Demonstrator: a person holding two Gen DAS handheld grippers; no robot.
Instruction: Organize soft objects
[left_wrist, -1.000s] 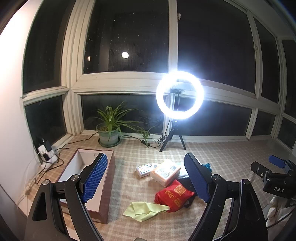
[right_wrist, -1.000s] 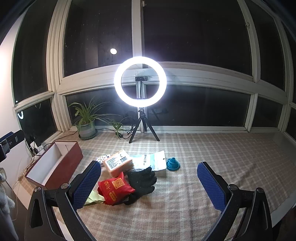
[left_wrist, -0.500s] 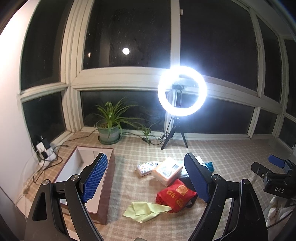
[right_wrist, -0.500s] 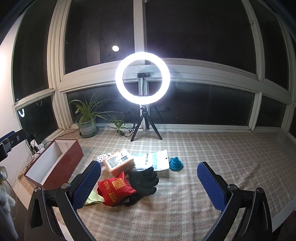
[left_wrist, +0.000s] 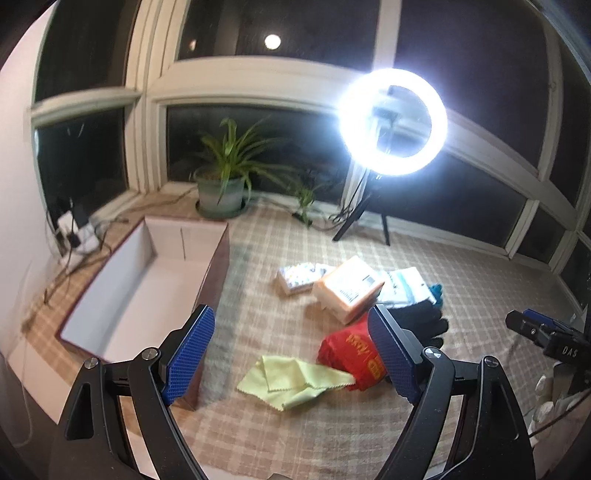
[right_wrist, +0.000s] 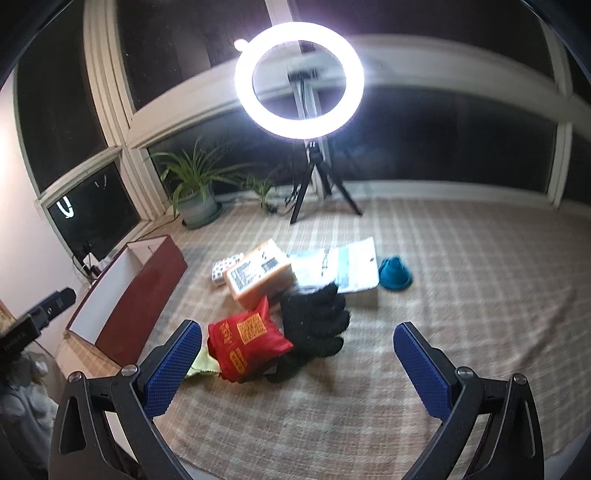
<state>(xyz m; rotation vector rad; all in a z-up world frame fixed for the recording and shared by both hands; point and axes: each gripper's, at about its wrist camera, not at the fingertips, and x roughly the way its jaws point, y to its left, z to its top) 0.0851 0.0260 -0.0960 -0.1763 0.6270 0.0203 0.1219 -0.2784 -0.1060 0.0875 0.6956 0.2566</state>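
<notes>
A pile lies on the checked cloth: a yellow cloth (left_wrist: 295, 380), a red pouch (left_wrist: 351, 350) (right_wrist: 247, 343), a black glove (right_wrist: 317, 325) (left_wrist: 417, 321), an orange pack (right_wrist: 258, 273) (left_wrist: 347, 288), a white packet (right_wrist: 340, 266) and a teal funnel-shaped piece (right_wrist: 395, 275). An open red box with a white inside (left_wrist: 147, 280) (right_wrist: 140, 291) stands to the left. My left gripper (left_wrist: 291, 354) is open and empty, above the yellow cloth. My right gripper (right_wrist: 295, 365) is open and empty, above the glove.
A bright ring light on a tripod (right_wrist: 299, 81) (left_wrist: 391, 118) and a potted plant (left_wrist: 221, 177) stand by the windows. A small patterned box (left_wrist: 295, 277) lies behind the pile. Cables and a power strip (left_wrist: 74, 232) lie at far left.
Both grippers have moved forward and tilted down toward the pile; the objects look larger and nearer. Both stayed open.
</notes>
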